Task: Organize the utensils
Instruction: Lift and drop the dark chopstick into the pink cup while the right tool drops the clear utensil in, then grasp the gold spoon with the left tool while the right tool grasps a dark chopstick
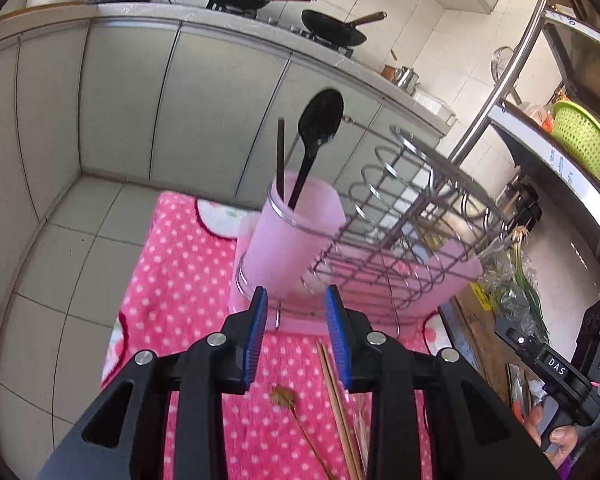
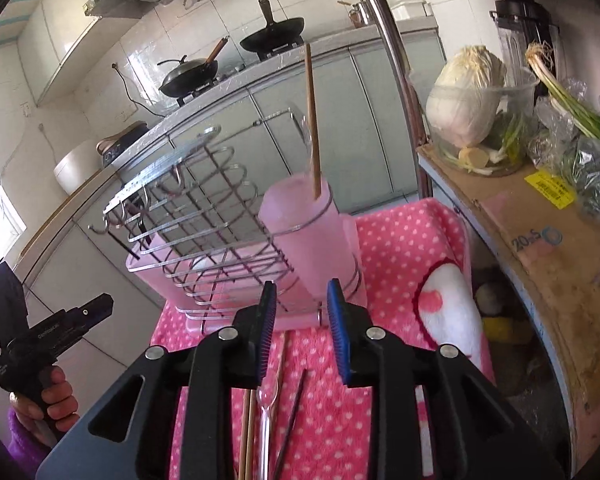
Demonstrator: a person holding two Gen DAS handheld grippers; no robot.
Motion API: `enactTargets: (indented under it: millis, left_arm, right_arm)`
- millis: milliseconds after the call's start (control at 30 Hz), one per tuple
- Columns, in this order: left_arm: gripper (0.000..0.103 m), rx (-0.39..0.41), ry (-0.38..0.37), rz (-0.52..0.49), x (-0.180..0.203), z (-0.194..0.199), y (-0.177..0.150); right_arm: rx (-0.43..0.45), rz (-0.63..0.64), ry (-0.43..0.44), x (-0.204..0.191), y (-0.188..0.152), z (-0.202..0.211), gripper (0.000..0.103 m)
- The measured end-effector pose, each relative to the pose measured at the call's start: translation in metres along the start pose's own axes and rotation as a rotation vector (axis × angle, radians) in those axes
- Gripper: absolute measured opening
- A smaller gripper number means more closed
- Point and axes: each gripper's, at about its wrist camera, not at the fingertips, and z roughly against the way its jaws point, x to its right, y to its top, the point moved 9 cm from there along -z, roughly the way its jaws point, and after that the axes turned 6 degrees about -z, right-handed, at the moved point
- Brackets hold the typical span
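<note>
In the left wrist view my left gripper (image 1: pixel 296 292) stands open and holds nothing, just in front of a pink cup (image 1: pixel 296 236). A black spoon (image 1: pixel 318 128) and a dark chopstick (image 1: pixel 280 160) stand in that cup. Wooden chopsticks (image 1: pixel 338 404) and a brownish spoon (image 1: pixel 284 396) lie on the cloth under the fingers. In the right wrist view my right gripper (image 2: pixel 301 285) is open and empty, facing another pink cup (image 2: pixel 312 232) with a wooden chopstick (image 2: pixel 312 128) upright in it. Below it lie wooden chopsticks (image 2: pixel 246 432), a clear spoon (image 2: pixel 265 412) and a dark chopstick (image 2: pixel 292 420).
Both cups sit at the ends of a wire dish rack (image 1: pixel 412 216) on a pink tray (image 2: pixel 160 280), over a pink polka-dot cloth (image 1: pixel 188 264). A shelf with cabbage (image 2: pixel 464 96) and greens stands to the right. Grey cabinets and woks lie behind. A hand (image 2: pixel 56 396) grips the other tool.
</note>
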Motion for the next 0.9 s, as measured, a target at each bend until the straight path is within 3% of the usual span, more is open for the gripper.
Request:
enactTargets:
  millis: [333, 500, 833, 900]
  left_arm:
    - [0.026, -0.365, -0.006, 0.044, 0.012, -0.056, -0.085]
    - [0.024, -0.492, 0.017, 0.086, 0.016, -0.079, -0.112]
    - [0.019, -0.557, 0.095, 0.072, 0.017, -0.114, -0.129]
    - [0.009, -0.549, 0.119, 0.052, 0.017, -0.115, -0.128]
  right_arm:
    - [-0.234, -0.104, 0.018, 0.017, -0.067, -0.028, 0.027]
    - [-0.319, -0.141, 0.037, 0.02, -0.087, -0.039, 0.027]
    - [-0.382, -0.171, 0.03, 0.026, -0.1, -0.052, 0.027]
    - [-0.389, -0.168, 0.025, 0.025, -0.101, -0.056, 0.027]
